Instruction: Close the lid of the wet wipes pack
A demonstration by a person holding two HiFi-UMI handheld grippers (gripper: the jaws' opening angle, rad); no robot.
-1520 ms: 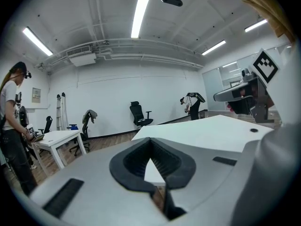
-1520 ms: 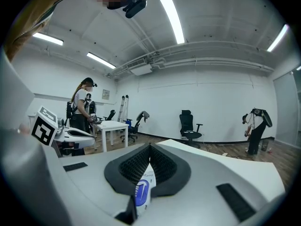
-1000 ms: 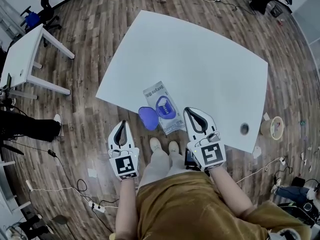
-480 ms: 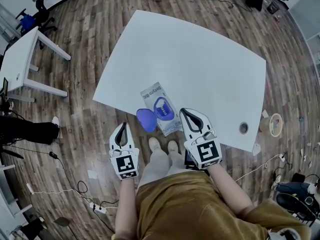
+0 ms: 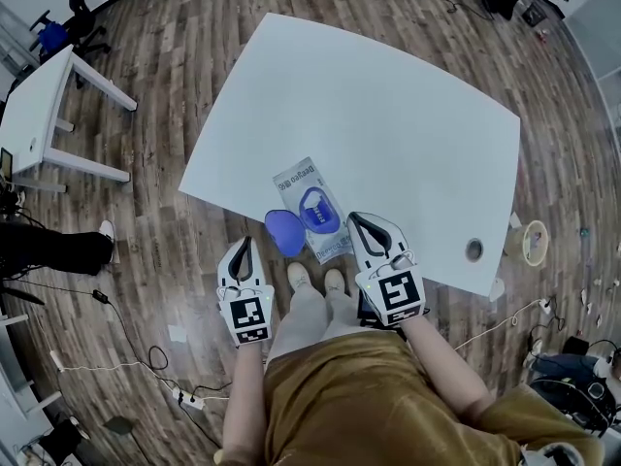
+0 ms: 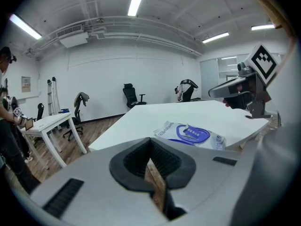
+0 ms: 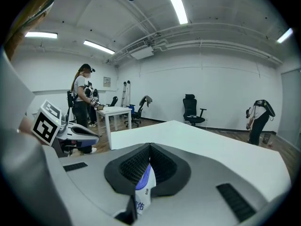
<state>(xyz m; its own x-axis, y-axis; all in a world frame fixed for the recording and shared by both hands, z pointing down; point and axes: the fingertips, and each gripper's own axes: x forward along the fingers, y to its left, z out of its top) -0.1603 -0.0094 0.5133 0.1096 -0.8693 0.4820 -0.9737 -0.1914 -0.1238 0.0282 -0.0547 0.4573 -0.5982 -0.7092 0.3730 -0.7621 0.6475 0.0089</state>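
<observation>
The wet wipes pack [image 5: 309, 200] lies flat near the front edge of the white table [image 5: 388, 115]. Its round blue lid [image 5: 283, 232] is flipped open and sticks out past the table's edge. My left gripper [image 5: 244, 245] hovers off the table just below-left of the lid, its jaws shut and holding nothing. My right gripper [image 5: 358, 219] is shut too, with its tips beside the pack's right end. In the left gripper view the pack [image 6: 190, 134] lies ahead of my left gripper [image 6: 150, 141]. In the right gripper view the pack [image 7: 143, 186] shows through the slit of my right gripper [image 7: 149, 147].
Wooden floor surrounds the table. A small white desk [image 5: 39, 115] stands at the far left, with office chairs behind it. A cable hole [image 5: 473, 250] is in the table's near right corner. A person [image 7: 82, 98] stands by the desk [image 7: 115, 111]. Cables lie on the floor.
Both grippers have drifted slightly inward toward the pack. The pack and its open lid have not moved.
</observation>
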